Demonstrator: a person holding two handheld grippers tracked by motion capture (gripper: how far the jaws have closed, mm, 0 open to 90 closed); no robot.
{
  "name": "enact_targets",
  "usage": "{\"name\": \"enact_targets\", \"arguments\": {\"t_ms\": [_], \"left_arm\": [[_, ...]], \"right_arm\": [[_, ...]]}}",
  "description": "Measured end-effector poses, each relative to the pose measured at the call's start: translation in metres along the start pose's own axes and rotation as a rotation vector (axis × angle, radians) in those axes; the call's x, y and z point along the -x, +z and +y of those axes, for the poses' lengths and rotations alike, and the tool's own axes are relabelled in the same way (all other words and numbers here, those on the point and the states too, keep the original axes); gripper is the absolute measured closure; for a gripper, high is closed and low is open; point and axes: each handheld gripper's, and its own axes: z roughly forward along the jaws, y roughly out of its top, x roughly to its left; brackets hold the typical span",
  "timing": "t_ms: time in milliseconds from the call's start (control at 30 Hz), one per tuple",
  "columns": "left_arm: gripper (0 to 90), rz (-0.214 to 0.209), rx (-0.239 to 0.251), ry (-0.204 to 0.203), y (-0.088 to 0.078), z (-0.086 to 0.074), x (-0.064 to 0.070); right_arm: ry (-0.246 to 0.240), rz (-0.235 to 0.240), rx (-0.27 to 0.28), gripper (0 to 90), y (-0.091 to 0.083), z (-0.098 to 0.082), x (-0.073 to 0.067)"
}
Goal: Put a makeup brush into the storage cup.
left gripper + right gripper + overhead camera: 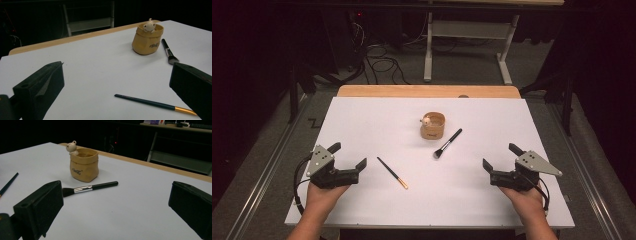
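Observation:
A tan bag-shaped pot (pixel 432 126) (pixel 147 40) (pixel 84 165) with a small white bear on its rim stands upright at the middle of the white table. Just right of it lies a black makeup brush (pixel 447 143) (pixel 169 51) (pixel 88 188), bristles toward me. A thin dark brush with a gold end (pixel 392 172) (pixel 155 103) lies left of centre. My left gripper (pixel 349 156) (pixel 117 85) is open near the front left, nothing between its jaws. At the front right my right gripper (pixel 502 156) (pixel 115 207) is open and holds nothing too.
The white sheet (pixel 362 120) covers a wooden table whose bare far edge (pixel 427 91) shows behind it. Beyond stand a white metal frame (pixel 467 45) and cables (pixel 382 62) on the dark floor.

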Motion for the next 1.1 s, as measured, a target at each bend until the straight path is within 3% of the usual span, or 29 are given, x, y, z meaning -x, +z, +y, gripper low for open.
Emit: {"name": "enact_targets", "arguments": {"t_ms": [1100], "left_arm": [[0.4, -0.006, -0.003, 0.002, 0.0002, 0.0, 0.0007]], "right_arm": [[0.021, -0.001, -0.002, 0.4, -0.0003, -0.0018, 0.003]]}}
